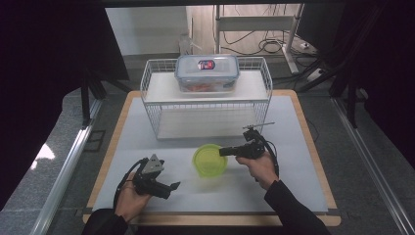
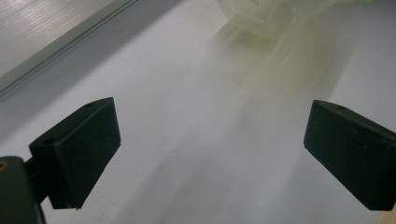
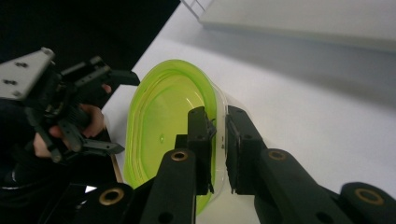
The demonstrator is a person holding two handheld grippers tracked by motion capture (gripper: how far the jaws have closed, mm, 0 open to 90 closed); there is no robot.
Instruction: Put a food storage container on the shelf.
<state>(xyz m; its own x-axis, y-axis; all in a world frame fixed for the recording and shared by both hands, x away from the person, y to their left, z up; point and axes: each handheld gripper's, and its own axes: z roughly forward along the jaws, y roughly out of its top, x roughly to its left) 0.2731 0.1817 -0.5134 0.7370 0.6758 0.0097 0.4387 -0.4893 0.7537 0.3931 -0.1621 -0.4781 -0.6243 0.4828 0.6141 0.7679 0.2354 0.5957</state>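
A translucent lime-green round bowl (image 1: 210, 160) sits on the white mat in front of the wire rack. My right gripper (image 1: 226, 152) reaches it from the right and is shut on its right rim; in the right gripper view one jaw stands inside the bowl (image 3: 163, 126) and the other outside, with the thin wall pinched at the gripper (image 3: 220, 135). My left gripper (image 1: 172, 188) rests low on the mat at the front left, apart from the bowl. Its jaws stand wide open (image 2: 210, 149) with bare mat between them, and the bowl's pale wall (image 2: 271, 16) lies farther ahead.
A white wire rack (image 1: 205, 105) with two shelves stands at the back of the mat. A clear food box with a blue-edged lid (image 1: 207, 72) sits on its top shelf. The wooden table edge (image 1: 313, 147) frames the mat.
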